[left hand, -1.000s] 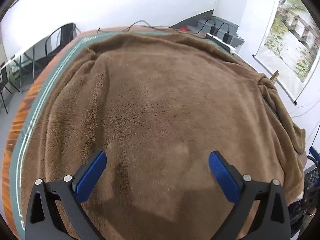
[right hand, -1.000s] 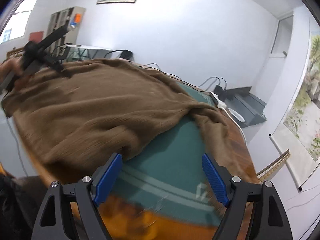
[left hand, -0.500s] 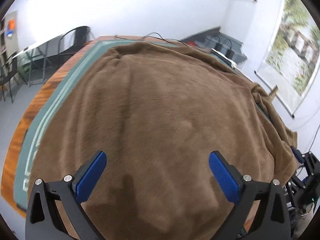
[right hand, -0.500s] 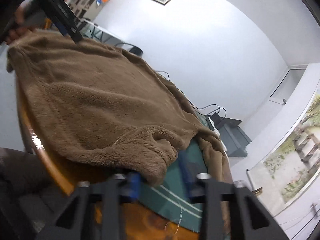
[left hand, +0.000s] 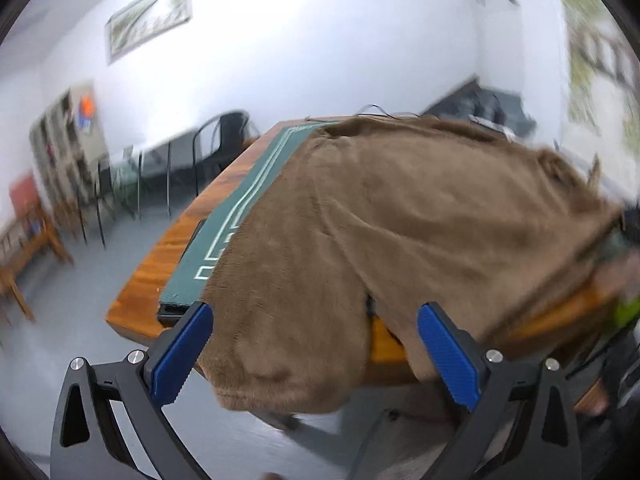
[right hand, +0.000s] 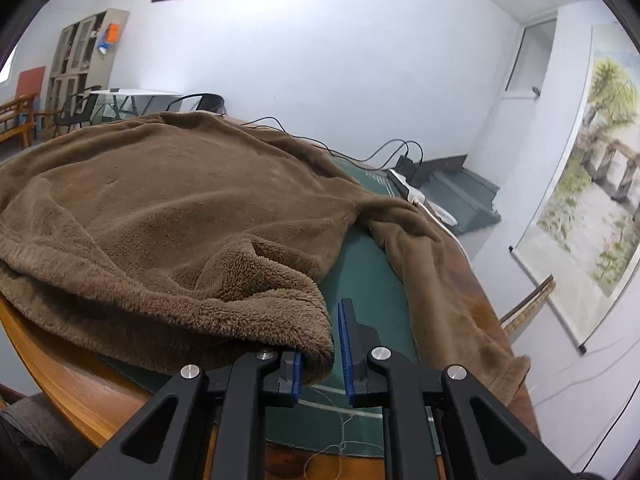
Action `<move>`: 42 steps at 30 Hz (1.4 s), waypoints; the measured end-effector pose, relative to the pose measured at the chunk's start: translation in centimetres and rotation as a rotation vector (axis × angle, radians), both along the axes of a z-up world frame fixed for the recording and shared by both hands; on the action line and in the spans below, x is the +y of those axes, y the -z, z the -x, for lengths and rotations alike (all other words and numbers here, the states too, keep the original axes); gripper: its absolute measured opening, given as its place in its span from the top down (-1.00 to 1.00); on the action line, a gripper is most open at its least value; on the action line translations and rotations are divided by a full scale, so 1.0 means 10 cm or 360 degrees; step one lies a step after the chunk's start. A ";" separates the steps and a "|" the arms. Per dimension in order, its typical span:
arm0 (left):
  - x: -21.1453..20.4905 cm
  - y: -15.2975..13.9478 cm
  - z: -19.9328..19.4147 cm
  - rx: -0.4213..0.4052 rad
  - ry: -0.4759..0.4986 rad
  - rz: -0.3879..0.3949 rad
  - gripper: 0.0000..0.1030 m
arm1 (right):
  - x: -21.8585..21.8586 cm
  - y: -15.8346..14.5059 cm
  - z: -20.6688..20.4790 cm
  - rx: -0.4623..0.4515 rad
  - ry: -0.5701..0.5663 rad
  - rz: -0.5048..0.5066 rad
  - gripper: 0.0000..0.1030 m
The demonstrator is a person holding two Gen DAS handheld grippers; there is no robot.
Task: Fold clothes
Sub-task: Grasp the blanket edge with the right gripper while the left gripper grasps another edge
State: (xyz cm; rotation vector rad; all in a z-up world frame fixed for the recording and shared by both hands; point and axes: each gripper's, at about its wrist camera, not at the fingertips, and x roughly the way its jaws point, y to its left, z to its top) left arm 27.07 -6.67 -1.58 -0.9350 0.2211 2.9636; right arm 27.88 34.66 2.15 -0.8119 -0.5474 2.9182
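Right gripper (right hand: 322,344), near table edge: jaws drawn almost together, the garment's fluffy hem corner pinched between the blue pads.

Left gripper (left hand: 314,354), off the near left corner: jaws wide apart, nothing gripped; a hanging flap of the cloth shows between the pads, contact cannot be told through the blur.

Brown fleece garment (right hand: 168,200): spread over most of the table (left hand: 160,256), draped past its near edge, one sleeve trailing along the right edge.

Green mat (right hand: 368,264): bare along the left edge and near the right side.

Far edge: black cables (right hand: 384,152), a white power strip (right hand: 412,194).
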 end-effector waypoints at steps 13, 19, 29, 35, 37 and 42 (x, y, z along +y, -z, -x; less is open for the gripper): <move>0.18 0.15 0.29 0.0051 -0.0042 -0.0126 -0.99 | 0.19 -0.18 -0.13 0.0082 0.0072 0.0129 0.70; 0.37 0.19 0.12 0.0038 0.0162 -0.0012 -0.99 | 0.25 -0.13 -0.12 0.0059 0.0086 0.0181 0.70; 0.33 0.19 0.37 0.0019 0.0028 -0.0134 -0.10 | 0.21 -0.15 -0.16 0.0079 0.0086 0.0130 0.70; 0.03 -0.44 0.07 0.0317 -0.0039 -0.0046 -0.31 | 0.04 -0.22 -0.36 0.0045 -0.0024 0.0009 0.69; -0.02 -0.57 -0.02 0.0379 -0.0069 0.0044 -0.59 | -0.05 -0.23 -0.47 0.0015 -0.0062 -0.0040 0.69; -0.11 -0.37 0.13 0.0194 -0.0002 0.0074 -0.69 | -0.06 -0.05 -0.58 -0.0178 -0.0089 -0.0027 0.69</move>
